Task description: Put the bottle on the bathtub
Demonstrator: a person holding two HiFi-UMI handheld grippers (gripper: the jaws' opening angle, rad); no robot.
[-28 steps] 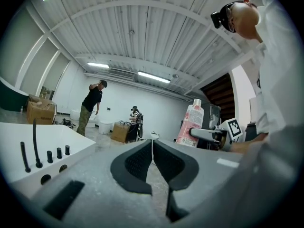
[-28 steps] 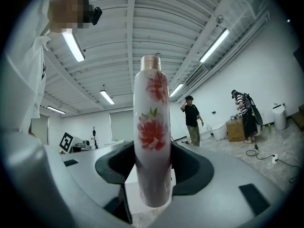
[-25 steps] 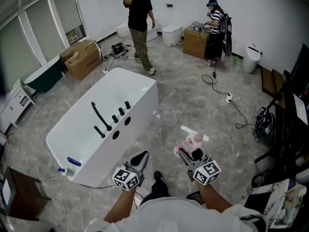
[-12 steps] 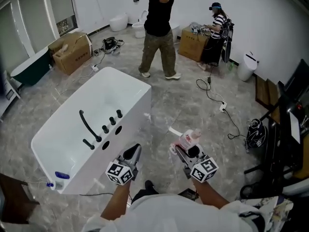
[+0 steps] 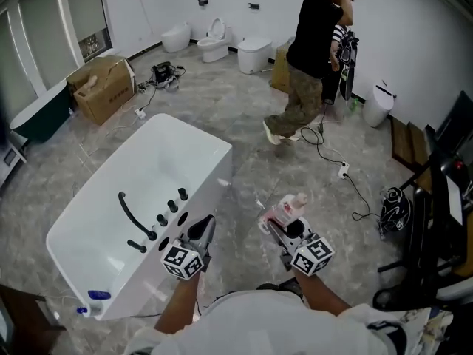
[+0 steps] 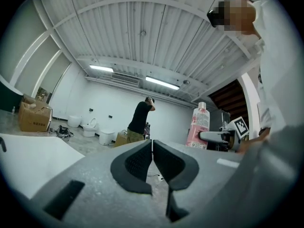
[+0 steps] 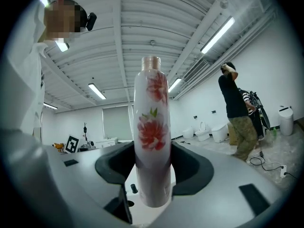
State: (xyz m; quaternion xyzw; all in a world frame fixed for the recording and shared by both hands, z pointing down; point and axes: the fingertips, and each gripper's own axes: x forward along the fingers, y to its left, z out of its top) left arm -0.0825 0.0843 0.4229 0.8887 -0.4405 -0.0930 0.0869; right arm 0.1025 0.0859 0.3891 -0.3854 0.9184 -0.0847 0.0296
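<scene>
A white and pink bottle with red flowers point(image 7: 151, 132) stands between the jaws of my right gripper point(image 7: 152, 167), which is shut on it. In the head view the bottle point(image 5: 288, 211) sits in the right gripper point(image 5: 284, 224), held over the floor to the right of the white bathtub point(image 5: 89, 220). The left gripper view also catches the bottle point(image 6: 198, 126) at the right. My left gripper point(image 5: 202, 231) hangs by the tub's near right rim, its jaws shut with nothing between them point(image 6: 152, 158). Black tap fittings point(image 5: 148, 213) sit on the tub's rim.
A person in black point(image 5: 310, 58) walks across the far floor, with a second person behind. Toilets point(image 5: 214, 39) line the back wall. Cardboard boxes point(image 5: 103, 87) stand at the left. Cables point(image 5: 340, 168) trail on the marble floor. A small blue thing point(image 5: 97, 296) lies on the tub's near corner.
The person in black has walked from the left to the right of the room. Both grippers and the bottle keep nearly the same place beside the tub; the view has shifted a little.
</scene>
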